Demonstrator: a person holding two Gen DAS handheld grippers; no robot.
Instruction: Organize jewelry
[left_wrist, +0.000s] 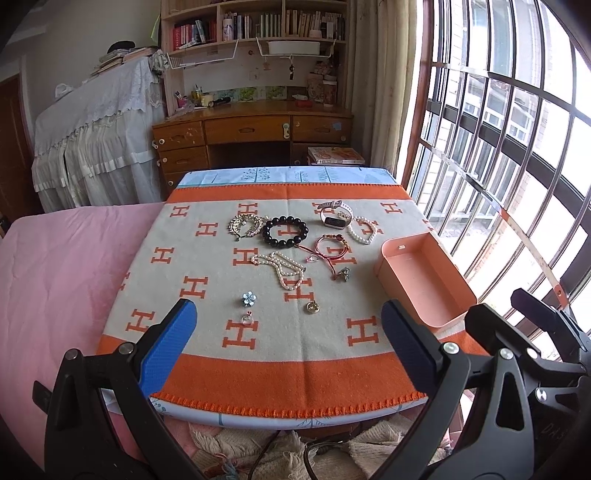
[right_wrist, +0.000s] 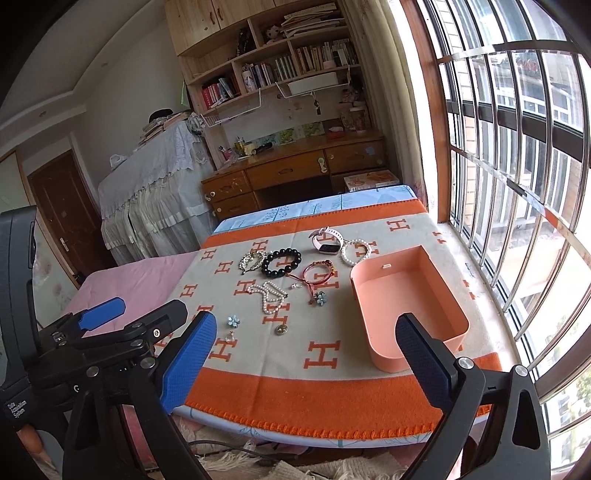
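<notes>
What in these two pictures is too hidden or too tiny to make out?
- Pink box, left view: its near right corner is hidden behind the right gripper's finger.
- Pink box, right view: the near wall is partly covered by the right gripper finger.
- Small charm: too small to identify in either view.
- Watch: screen too small to read.
- Left gripper: handle cut off by the bottom edge.

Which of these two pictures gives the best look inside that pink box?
The right wrist view. There the pink box sits close and is seen from above, its whole floor bare. In the left wrist view the box lies at the right edge, seen more side-on, its near end behind a tong finger.
</notes>
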